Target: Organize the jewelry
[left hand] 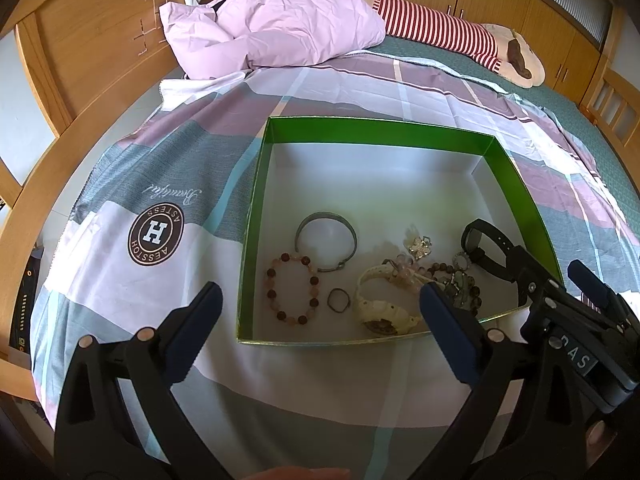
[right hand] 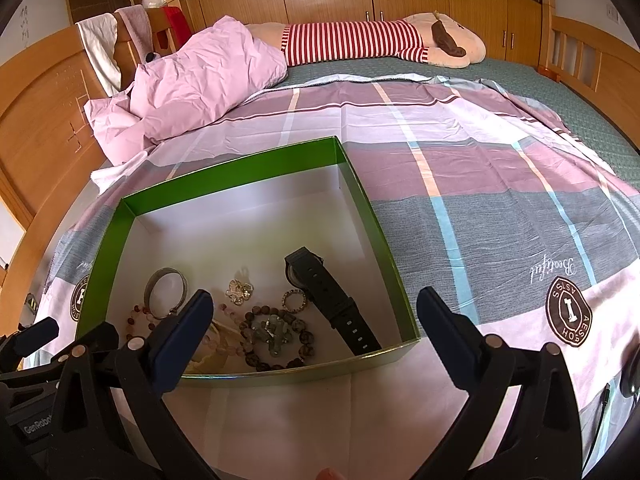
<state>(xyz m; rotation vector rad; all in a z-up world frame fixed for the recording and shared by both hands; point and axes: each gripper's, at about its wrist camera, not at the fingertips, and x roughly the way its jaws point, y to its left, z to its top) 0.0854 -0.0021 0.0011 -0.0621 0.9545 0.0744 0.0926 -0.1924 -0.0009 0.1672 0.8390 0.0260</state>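
A green box with a white floor lies on the bed. Inside it lie a metal bangle, a pink-brown bead bracelet, a small ring, a cream watch, a black watch, a dark bead bracelet and a brooch. My left gripper is open and empty, just in front of the box's near wall. My right gripper is open and empty over the box's near right corner.
The box sits on a plaid sheet. A pink duvet and a striped plush toy lie at the far side. A wooden headboard stands at the left.
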